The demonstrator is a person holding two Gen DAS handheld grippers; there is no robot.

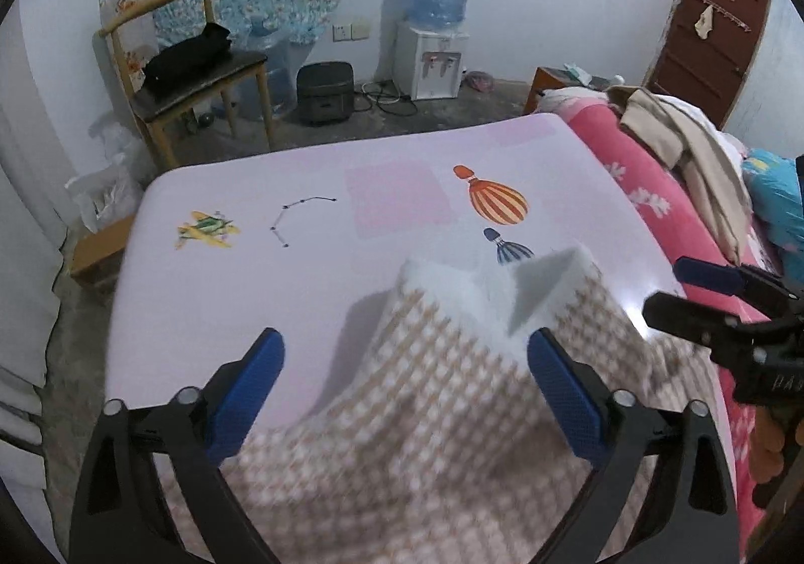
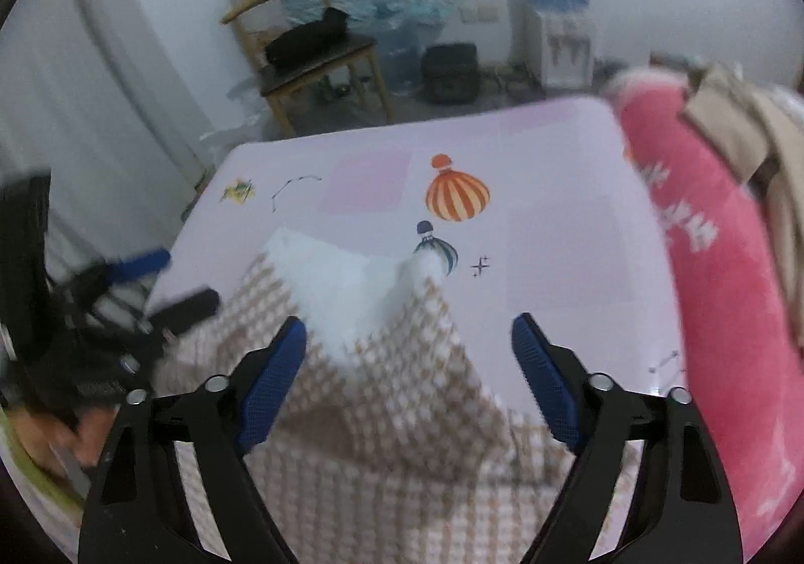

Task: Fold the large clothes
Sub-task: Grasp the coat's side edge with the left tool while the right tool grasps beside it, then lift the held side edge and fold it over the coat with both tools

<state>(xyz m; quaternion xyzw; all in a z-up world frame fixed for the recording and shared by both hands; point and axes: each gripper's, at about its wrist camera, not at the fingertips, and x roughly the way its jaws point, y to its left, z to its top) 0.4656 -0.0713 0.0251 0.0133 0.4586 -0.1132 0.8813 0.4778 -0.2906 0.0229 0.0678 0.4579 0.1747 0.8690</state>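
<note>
Left wrist view: left gripper (image 1: 404,393) jaws spread wide, holding nothing | right gripper (image 2: 408,380) same, gaping | checked garment (image 1: 427,413) rumpled on the bed sheet (image 1: 226,292), white lining up | looks early, pre-fold | next: pinch two corners, spread flat

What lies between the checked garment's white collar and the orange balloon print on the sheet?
Only bare sheet and a small dark balloon print, beside the collar and below the orange balloon; both views show it.
</note>
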